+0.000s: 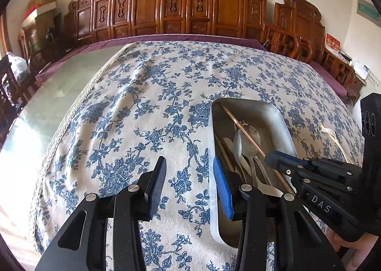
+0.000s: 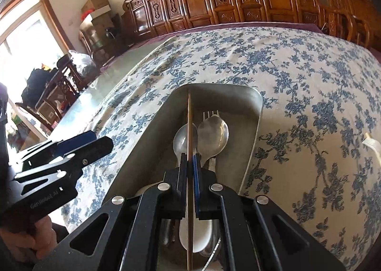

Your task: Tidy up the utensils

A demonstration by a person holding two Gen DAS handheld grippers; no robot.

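A metal tray (image 2: 259, 104) lies on the blue-flowered tablecloth and holds two metal spoons (image 2: 213, 135), a fork (image 2: 210, 114) and a white spoon (image 2: 202, 235). My right gripper (image 2: 189, 156) hangs over the tray, shut on a thin wooden chopstick (image 2: 189, 123) whose far tip reaches the tray's far wall. The left wrist view shows the same gripper (image 1: 273, 160) pinching the chopstick (image 1: 240, 125) above the tray (image 1: 281, 116). My left gripper (image 1: 189, 161) stands open with nothing between its fingers, beside the tray's left rim. It also shows at the left of the right wrist view (image 2: 95, 145).
A white plastic fork (image 1: 333, 137) lies on the cloth right of the tray. The tablecloth (image 1: 154, 104) ends at a fringed left edge, with floor beyond. Carved wooden benches (image 1: 190, 9) line the far wall. A person's hand (image 2: 35, 235) holds the left gripper.
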